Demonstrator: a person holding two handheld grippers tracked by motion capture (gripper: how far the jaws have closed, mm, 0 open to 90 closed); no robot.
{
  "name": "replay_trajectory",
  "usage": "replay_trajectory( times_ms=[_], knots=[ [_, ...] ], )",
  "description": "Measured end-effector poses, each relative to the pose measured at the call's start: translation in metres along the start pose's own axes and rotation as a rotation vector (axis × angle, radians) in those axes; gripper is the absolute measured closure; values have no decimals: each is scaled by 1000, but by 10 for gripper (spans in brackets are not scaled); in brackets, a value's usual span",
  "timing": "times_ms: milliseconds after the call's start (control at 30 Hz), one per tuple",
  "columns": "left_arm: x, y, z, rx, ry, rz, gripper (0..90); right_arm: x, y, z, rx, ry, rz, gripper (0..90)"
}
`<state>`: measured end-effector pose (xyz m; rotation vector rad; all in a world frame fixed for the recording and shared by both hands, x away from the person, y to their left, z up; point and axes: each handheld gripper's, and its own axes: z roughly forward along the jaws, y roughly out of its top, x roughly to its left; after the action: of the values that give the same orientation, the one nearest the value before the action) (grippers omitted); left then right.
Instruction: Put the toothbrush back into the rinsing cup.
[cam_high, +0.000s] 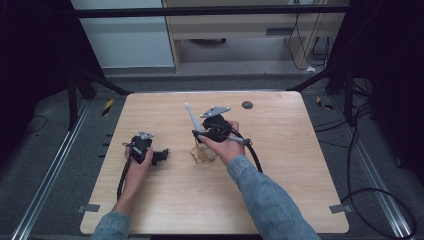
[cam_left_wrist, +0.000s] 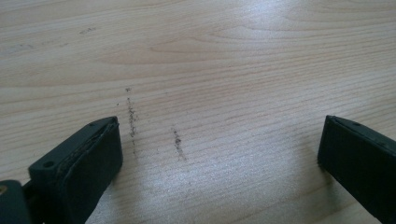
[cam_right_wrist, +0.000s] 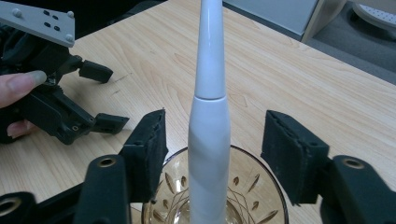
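Where the right hand (cam_high: 227, 145) and its gripper cover it in the high view, the amber glass cup (cam_high: 204, 152) shows as little more than a faint translucent outline on the table (cam_high: 280, 165); its base cannot be made out there. The right gripper view cuts the cup (cam_right_wrist: 254, 186) off at the bottom edge, leaving the round rim and cut leaf-shaped facets on the inner wall.

White toothbrush-like handle (cam_right_wrist: 208, 140): smooth plastic, round in section, thicker lower body joined at a seam to a slimmer tapering neck. It stands in the cup, leaning a little; its top runs out of the right gripper view, and in the high view the head (cam_high: 188, 106) is too small to tell bristles.

Right gripper (cam_right_wrist: 215, 140): black jaws spread wide, one on each side of the handle, apart from it, pads rough and frayed at the edges. Grey three-cornered plate on top in the high view.

Left gripper (cam_high: 159, 157): held in the left hand (cam_high: 137, 167) well to the left of the cup, low over the table. In the left gripper view its jaws are spread, with bare wood and nothing else between them; both jaws are cut off by the frame.

Table: pale wood-grain laminate, rounded corners, with short dark scuff marks (cam_left_wrist: 131, 116). A small dark round disc (cam_high: 247, 105) sits near the far edge; what it is cannot be told.
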<state>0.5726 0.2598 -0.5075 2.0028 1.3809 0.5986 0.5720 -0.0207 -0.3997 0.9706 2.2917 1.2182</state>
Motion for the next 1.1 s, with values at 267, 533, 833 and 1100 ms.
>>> replay_trajectory(
  times_ms=[267,533,833,1100],
  knots=[
    [0,0,0,0,0,0,0,0,1,-1,-4,-10,6,298],
    [0,0,0,0,0,0,0,2,2,-2,-5,-11,9,228],
    [0,0,0,0,0,0,0,4,3,-4,-4,-16,-16,127],
    [0,0,0,0,0,0,0,8,5,-11,-18,-29,-24,68]
  ],
)
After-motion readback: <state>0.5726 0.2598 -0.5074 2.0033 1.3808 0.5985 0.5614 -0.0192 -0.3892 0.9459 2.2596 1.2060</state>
